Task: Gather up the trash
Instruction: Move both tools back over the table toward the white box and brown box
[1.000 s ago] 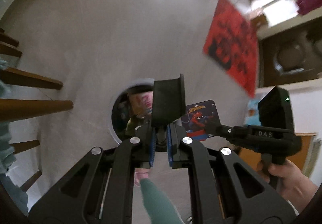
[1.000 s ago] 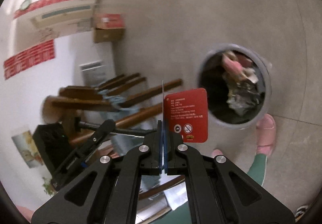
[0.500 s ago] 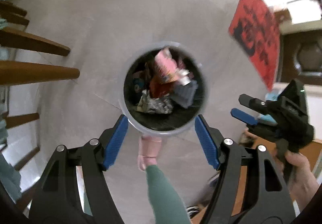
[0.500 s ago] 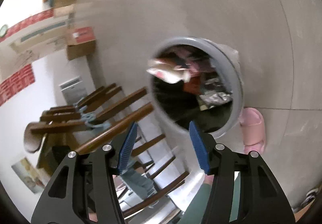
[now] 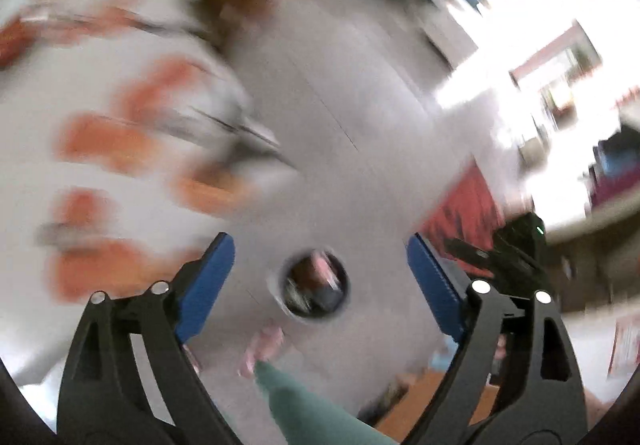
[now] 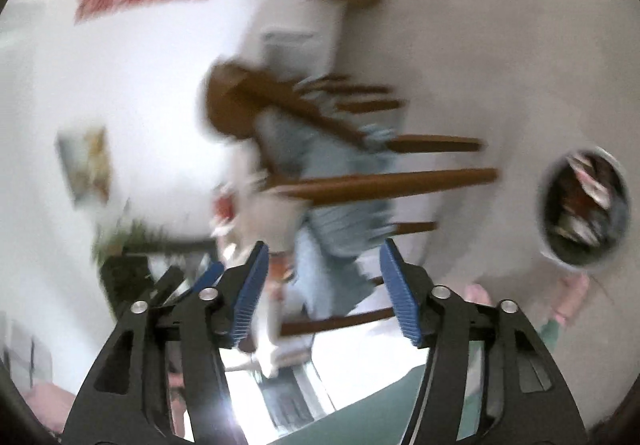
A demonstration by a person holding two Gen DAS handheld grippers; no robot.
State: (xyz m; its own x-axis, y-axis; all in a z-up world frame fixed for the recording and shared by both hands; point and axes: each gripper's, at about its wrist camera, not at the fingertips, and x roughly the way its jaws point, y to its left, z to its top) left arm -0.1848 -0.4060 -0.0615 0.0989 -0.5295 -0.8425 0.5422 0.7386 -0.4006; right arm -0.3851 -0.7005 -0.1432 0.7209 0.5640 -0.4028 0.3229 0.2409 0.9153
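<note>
The round grey trash bin (image 5: 314, 287) stands on the pale floor far below, small in the left wrist view, with crumpled wrappers inside. My left gripper (image 5: 318, 277) hangs high above it, jaws still opening wide, nothing between the blue pads (image 5: 208, 277). In the right wrist view the bin (image 6: 586, 211) sits at the right edge, full of wrappers. My right gripper (image 6: 322, 285) points toward a wooden chair, jaws opening, nothing between them. The right gripper (image 5: 504, 257) also shows at the right of the left wrist view. Both views are blurred by motion.
A wooden chair (image 6: 360, 173) with blue cloth draped on it stands left of the bin. A white table top with orange smears (image 5: 104, 141) fills the left of the left wrist view. The person's green trouser leg (image 5: 304, 401) and pink slipper (image 5: 264, 349) are near the bin.
Both grippers let go of their cards, which are gone from view, and opened wide. Both rose well above the bin, which now looks much smaller; the right gripper swung toward the chair.
</note>
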